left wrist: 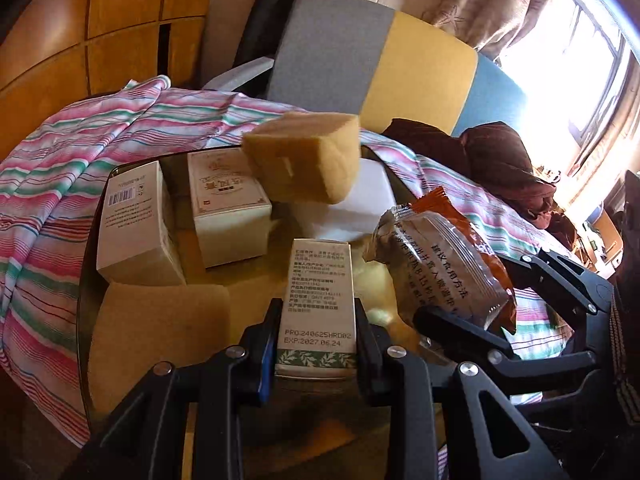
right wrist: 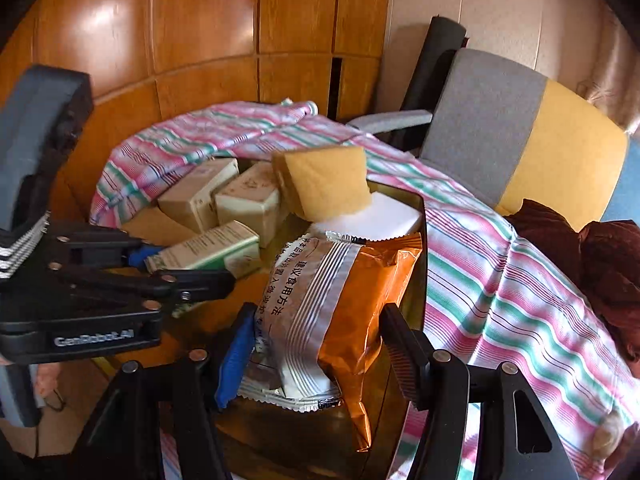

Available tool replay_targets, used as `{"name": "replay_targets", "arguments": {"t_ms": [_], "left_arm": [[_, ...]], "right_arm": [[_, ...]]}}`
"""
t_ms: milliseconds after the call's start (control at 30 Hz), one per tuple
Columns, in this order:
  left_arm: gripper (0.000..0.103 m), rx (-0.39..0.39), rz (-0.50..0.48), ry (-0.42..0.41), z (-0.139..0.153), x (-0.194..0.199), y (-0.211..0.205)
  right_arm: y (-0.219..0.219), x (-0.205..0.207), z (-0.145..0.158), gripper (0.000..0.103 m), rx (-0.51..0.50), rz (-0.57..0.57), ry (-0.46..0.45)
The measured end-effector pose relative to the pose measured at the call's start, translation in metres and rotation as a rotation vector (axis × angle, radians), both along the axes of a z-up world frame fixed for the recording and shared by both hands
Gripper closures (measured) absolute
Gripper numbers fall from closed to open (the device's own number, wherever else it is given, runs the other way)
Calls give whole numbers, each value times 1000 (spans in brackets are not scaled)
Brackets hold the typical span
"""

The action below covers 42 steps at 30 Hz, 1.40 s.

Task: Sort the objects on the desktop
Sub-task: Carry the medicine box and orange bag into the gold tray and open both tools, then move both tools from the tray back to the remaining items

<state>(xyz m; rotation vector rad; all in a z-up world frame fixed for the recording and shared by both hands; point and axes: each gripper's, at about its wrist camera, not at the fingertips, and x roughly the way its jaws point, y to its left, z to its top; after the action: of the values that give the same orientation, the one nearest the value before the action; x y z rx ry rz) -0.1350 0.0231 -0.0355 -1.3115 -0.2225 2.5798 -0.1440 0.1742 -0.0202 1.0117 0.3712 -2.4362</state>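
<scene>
Mid-sort at a cluttered glass table [left wrist: 86,300]: both hand-held grippers carry a load. The left gripper [left wrist: 316,320] pinches a slim green-and-white carton [left wrist: 318,300] by its long sides, the printed end lying between the fingers and the far end pointing toward two white boxes [left wrist: 180,220] grouped at the back. The right gripper [right wrist: 316,340] clamps an orange snack packet [right wrist: 340,300], which bulges between its fingers just above the tabletop. A yellow sponge [right wrist: 324,184] leans on a white block [right wrist: 380,216] behind. Each item apparently awaits placing; the carton likely belongs beside the boxes, calling for a short forward reach and release
</scene>
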Motion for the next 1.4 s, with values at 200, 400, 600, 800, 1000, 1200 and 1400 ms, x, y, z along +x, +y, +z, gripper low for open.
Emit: {"name": "replay_targets", "arguments": {"t_ms": [200, 400, 600, 800, 1000, 1200, 1400], "left_arm": [[72, -16, 21, -38, -11, -14, -7], [63, -57, 10, -54, -15, -24, 4], [56, -62, 17, -57, -14, -25, 6], [56, -47, 44, -3, -5, -7, 2], [56, -25, 22, 109, 13, 22, 7], [56, -8, -127, 181, 30, 46, 49], [56, -40, -334, 179, 28, 60, 120]], "right_arm": [[-6, -22, -20, 39, 64, -16, -45], [5, -25, -22, 34, 11, -35, -62], [28, -6, -1, 26, -115, -52, -15], [60, 22, 10, 25, -225, -135, 32], [113, 59, 9, 22, -322, -294, 75], [184, 98, -2, 17, -365, -495, 81], [259, 138, -22, 16, -370, -718, 78]]}}
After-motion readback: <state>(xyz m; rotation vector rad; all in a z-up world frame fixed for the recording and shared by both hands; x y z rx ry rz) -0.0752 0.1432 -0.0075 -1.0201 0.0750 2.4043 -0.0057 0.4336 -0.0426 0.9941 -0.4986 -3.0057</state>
